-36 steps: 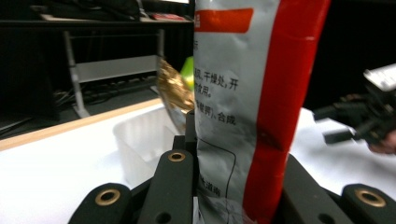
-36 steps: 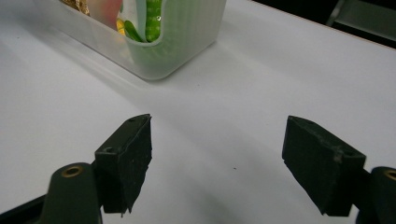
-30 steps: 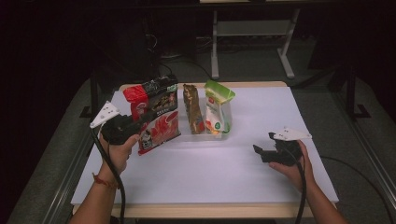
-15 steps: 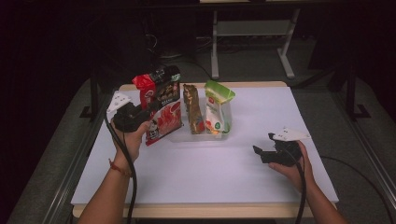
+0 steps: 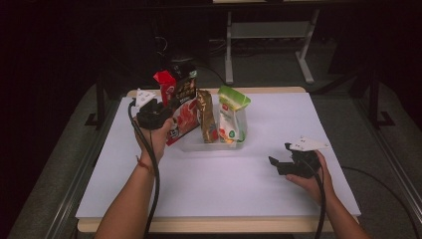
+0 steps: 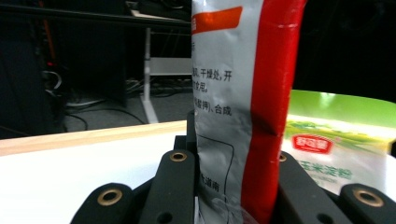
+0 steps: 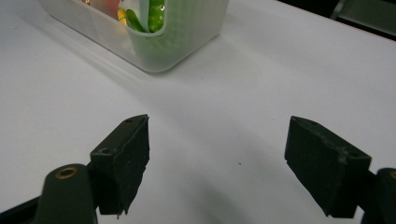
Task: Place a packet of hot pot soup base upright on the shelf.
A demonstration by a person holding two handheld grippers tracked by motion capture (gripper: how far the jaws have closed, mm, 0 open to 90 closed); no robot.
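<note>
The left gripper [image 5: 164,107] is clamped on a red-and-silver snack pouch [image 6: 243,93], held upright over the left end of the clear bin [image 7: 187,42]. It could snag the brown packet [image 5: 206,117] (already standing inside) going in. The right gripper [image 7: 217,154], jaws apart, rests on the table [image 5: 224,184].

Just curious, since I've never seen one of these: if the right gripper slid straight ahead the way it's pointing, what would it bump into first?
Probably the clear plastic bin. The right gripper hovers with open jaws over bare white table, and the bin's near corner, with the green pouch inside, lies ahead, slightly to its left. Depth is hard to judge, so it might just slip past.
</note>
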